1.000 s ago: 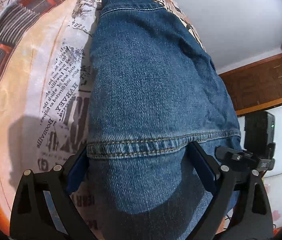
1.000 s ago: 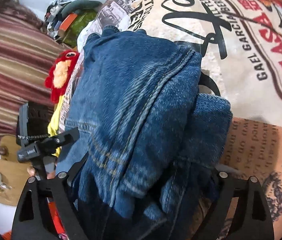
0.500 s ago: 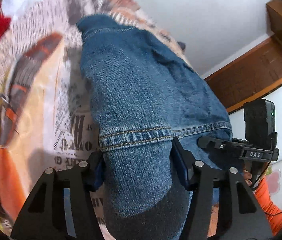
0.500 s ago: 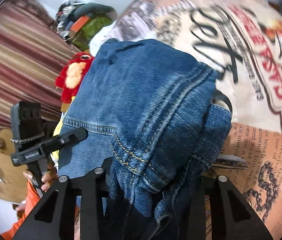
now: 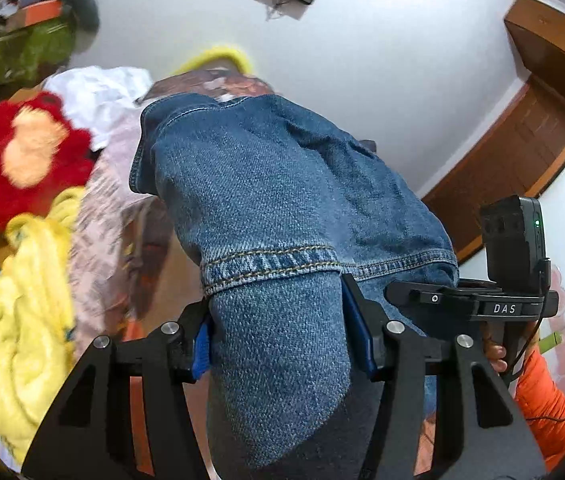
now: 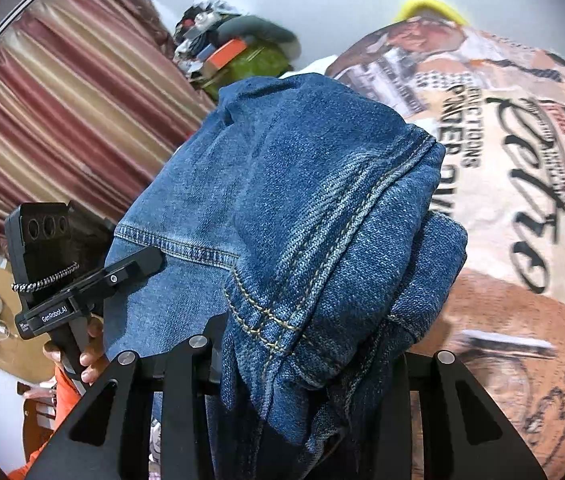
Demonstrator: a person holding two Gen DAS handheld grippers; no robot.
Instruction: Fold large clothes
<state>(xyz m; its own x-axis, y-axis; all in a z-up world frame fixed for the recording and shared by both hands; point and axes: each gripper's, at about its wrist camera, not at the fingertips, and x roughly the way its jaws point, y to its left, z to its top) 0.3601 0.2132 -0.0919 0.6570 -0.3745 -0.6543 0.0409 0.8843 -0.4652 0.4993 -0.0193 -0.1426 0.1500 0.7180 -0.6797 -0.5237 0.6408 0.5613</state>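
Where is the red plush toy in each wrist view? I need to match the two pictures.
Left wrist: the red plush toy sits at the left edge, above the yellow cloth and left of the jeans.
Right wrist: not in it.
Shared landmark: the green bag with the orange box on top, against the white wall; upper left in the left view, top centre in the right.

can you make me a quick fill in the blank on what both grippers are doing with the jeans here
1. Both grippers are shut on the blue ____.
2. In the left wrist view, the left gripper clamps denim just below a stitched ____.
3. Left of the jeans sits a red ____ toy.

Missing words: jeans; hem; plush
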